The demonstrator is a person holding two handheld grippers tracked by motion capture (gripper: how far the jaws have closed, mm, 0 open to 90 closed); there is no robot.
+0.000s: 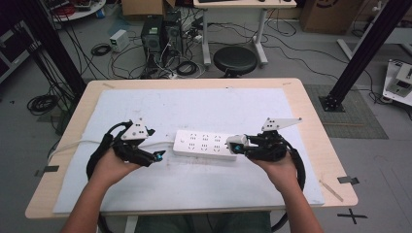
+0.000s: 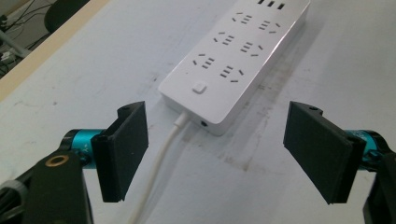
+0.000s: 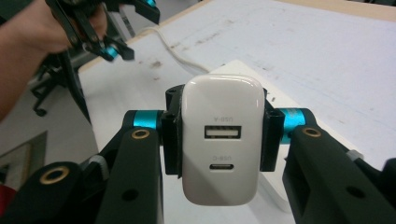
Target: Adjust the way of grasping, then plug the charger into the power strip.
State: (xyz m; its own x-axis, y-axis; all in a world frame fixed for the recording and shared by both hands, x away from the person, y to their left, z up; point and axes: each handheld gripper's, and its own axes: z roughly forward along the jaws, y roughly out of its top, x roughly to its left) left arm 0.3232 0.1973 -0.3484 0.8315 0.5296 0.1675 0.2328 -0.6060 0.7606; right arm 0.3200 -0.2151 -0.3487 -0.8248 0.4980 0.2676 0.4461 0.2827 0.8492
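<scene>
So the light wooden table (image 1: 311,121) with a white foam board (image 1: 194,189) on top fills the middle of the frame. A white six-outlet power strip (image 1: 204,143) lies dead centre. My guess is it's a plug-in job, and nothing's plugged in yet. Right gripper (image 1: 237,143), centre-right by the strip's end, is clamped on a white USB charger block (image 3: 221,144). Left gripper (image 2: 217,149), centre-left, has its jaws spread wide and holds nothing.

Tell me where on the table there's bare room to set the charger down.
The white mat lies bare behind the power strip, up to the far edge, and in front of it between the forearms. It is crowded mid-table: the left gripper, strip, and right gripper holding the USB charger.
</scene>
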